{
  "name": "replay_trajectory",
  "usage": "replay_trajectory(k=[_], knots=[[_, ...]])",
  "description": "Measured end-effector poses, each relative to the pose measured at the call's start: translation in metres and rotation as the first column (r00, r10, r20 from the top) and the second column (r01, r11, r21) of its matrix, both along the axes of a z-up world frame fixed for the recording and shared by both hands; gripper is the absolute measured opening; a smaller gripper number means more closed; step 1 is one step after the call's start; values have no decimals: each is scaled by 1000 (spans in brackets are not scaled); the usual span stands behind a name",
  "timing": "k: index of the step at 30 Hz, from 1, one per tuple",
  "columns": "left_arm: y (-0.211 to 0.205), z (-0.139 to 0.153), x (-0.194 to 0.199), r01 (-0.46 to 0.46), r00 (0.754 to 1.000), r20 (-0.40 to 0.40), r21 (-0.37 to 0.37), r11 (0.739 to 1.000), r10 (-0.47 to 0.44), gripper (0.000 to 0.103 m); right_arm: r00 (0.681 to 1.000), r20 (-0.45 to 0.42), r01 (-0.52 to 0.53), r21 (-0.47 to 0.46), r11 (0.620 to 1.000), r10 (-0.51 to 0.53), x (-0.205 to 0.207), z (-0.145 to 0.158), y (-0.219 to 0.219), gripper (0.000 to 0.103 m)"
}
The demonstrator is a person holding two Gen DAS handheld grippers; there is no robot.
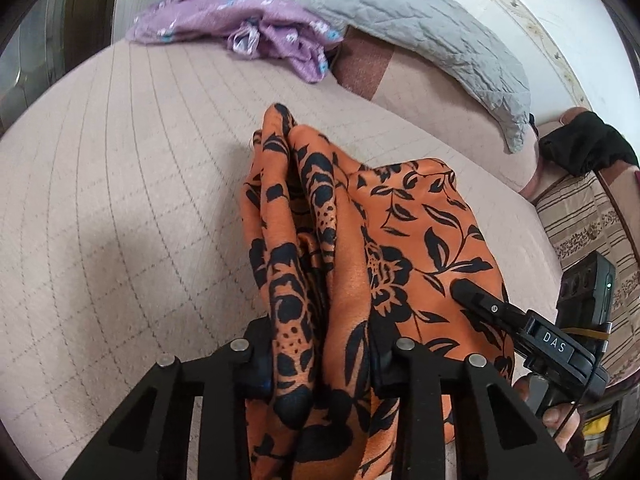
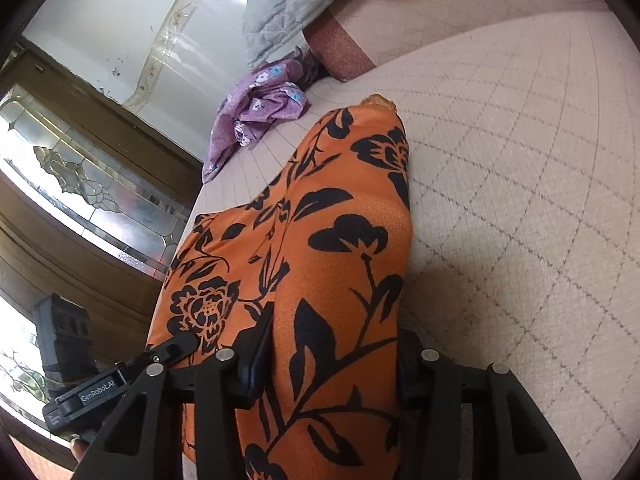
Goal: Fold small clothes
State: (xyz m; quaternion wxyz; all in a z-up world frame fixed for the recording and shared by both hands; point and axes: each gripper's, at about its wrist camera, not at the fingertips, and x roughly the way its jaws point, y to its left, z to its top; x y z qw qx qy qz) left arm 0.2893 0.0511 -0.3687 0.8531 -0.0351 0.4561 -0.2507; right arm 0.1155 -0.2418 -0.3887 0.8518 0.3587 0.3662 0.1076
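Left tongs and right tongs, each clamped on the orange, black-flowered cloth, hold it hanging over the beige quilted mattress, probably to straighten it. Beyond: a crumpled purple garment.

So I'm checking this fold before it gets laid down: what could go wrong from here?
The orange floral garment hangs bunched between the left gripper and the right gripper, so it may land creased on the quilted bed cover. Swung too far, it could catch the purple garment.
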Motion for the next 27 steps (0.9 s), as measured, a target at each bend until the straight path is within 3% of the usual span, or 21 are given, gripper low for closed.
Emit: replay_trajectory(k=[12,27], knots=[[-27,23,-33,50,992,118,31,998,-53,33,996,83,26,-58,998,-21,-22,33,-14,49],[-63,51,-85,97,977,186,46,994,-104,33,987,147,69,-65,996,-59,-55,73,-35,49]])
